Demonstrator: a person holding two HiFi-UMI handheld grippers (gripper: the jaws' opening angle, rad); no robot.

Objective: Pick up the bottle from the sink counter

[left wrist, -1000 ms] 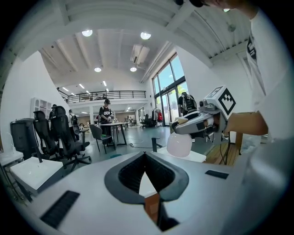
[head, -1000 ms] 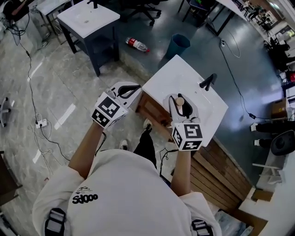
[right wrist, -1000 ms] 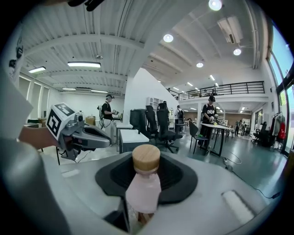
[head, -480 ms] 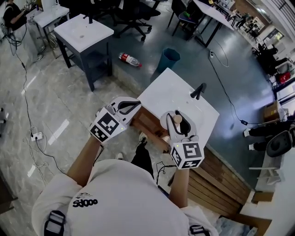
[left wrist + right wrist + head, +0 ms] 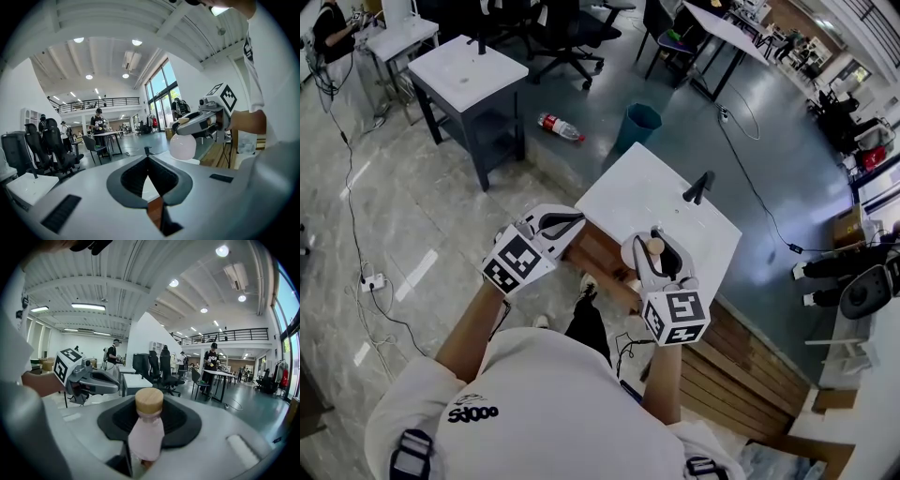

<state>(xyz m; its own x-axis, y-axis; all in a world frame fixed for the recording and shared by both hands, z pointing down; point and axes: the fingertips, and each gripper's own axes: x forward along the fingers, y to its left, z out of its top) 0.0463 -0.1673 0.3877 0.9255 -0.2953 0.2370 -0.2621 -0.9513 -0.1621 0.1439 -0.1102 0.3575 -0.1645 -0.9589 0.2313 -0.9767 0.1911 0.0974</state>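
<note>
A pale pink bottle (image 5: pixel 146 434) with a round wooden cap (image 5: pixel 655 247) is clamped between the dark pads of my right gripper (image 5: pixel 655 249), held in the air above the near edge of the white sink counter (image 5: pixel 628 192). The left gripper view shows the same bottle (image 5: pixel 183 146) hanging under the right gripper (image 5: pixel 202 123). My left gripper (image 5: pixel 570 221) hovers left of the counter's near corner, its jaws closed together with nothing in them. A black faucet (image 5: pixel 697 186) stands at the counter's far side.
A second white-topped stand (image 5: pixel 467 67) is at the upper left. A red-labelled bottle (image 5: pixel 560 127) lies on the floor beside a blue bin (image 5: pixel 637 123). Wooden boards (image 5: pixel 745 370) lie at the right, and cables (image 5: pixel 370 272) run along the floor at the left.
The counter has shrunk and slid up in the head view. The right gripper with the bottle now sits nearer the counter's front edge. Both grippers keep their states.
</note>
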